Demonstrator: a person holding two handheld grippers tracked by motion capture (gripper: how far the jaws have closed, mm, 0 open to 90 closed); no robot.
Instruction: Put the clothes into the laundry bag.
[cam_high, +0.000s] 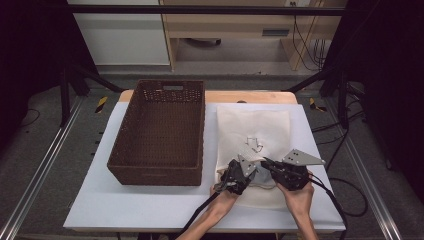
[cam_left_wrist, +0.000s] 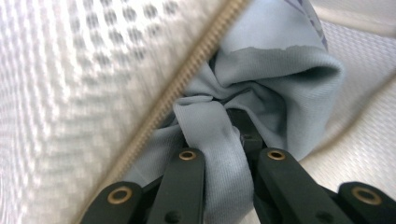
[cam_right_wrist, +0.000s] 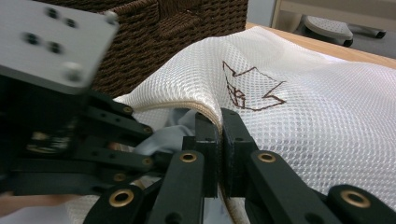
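Left gripper (cam_left_wrist: 223, 140) clamps the blue cloth (cam_left_wrist: 261, 79) at the mesh bag's (cam_high: 253, 131) mouth; right gripper (cam_right_wrist: 219, 135) pinches the bag's zipper edge (cam_right_wrist: 187, 106), holding it up. If that edge slips, the mouth could close on the cloth.

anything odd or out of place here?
Nothing damaged or spilled. The white mesh laundry bag lies flat beside the wicker basket; its near zip edge is lifted by the right hand-held gripper while the left hand-held gripper pinches bunched blue cloth at the opening.
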